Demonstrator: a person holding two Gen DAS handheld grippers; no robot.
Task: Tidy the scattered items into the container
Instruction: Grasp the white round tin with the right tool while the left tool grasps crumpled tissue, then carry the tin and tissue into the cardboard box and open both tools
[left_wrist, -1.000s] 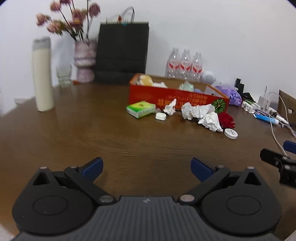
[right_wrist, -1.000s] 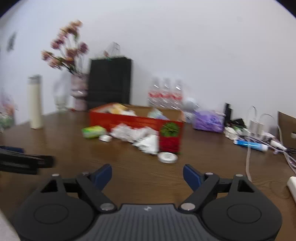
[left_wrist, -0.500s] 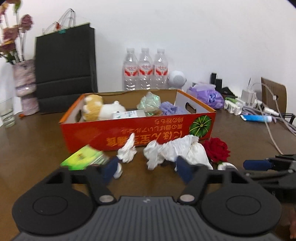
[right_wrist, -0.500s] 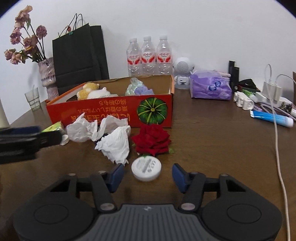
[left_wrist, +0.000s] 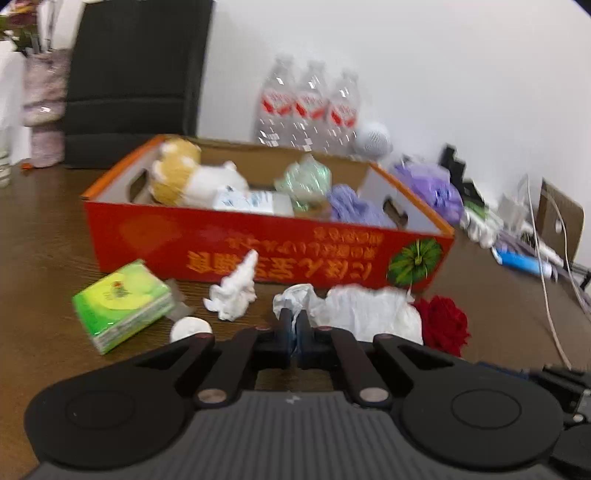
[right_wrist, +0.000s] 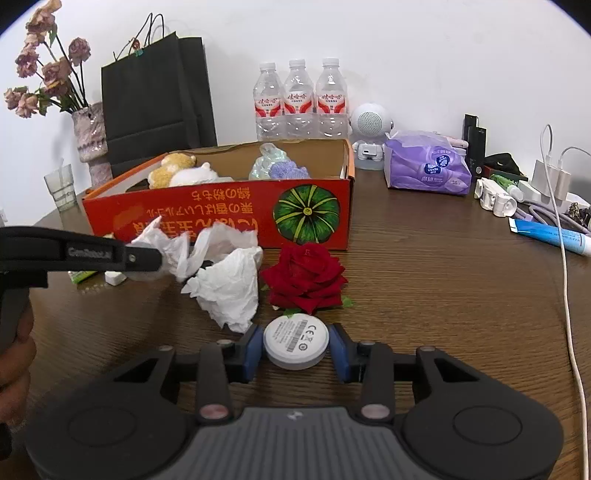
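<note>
The red cardboard box (left_wrist: 258, 243) (right_wrist: 221, 214) stands on the table and holds a plush toy, packets and bags. In front of it lie crumpled white tissues (left_wrist: 365, 310) (right_wrist: 229, 288), a smaller tissue (left_wrist: 234, 295), a green tissue pack (left_wrist: 123, 304), a small white disc (left_wrist: 190, 328) and a red rose (right_wrist: 304, 278) (left_wrist: 443, 325). My left gripper (left_wrist: 294, 332) is shut on the edge of a crumpled tissue; it also shows in the right wrist view (right_wrist: 155, 258). My right gripper (right_wrist: 295, 349) is shut on a round white puck (right_wrist: 295, 341).
A black paper bag (right_wrist: 155, 96), a flower vase (right_wrist: 90, 136), a glass (right_wrist: 61, 186), three water bottles (right_wrist: 301, 99), a white speaker (right_wrist: 369, 129), a purple tissue pack (right_wrist: 428, 166), and chargers, a blue tube (right_wrist: 550, 234) and a white cable (right_wrist: 569, 295) at the right.
Both grippers have moved in on the items and closed. The left one has shut on a crumpled tissue. The right one has shut on the white puck.
</note>
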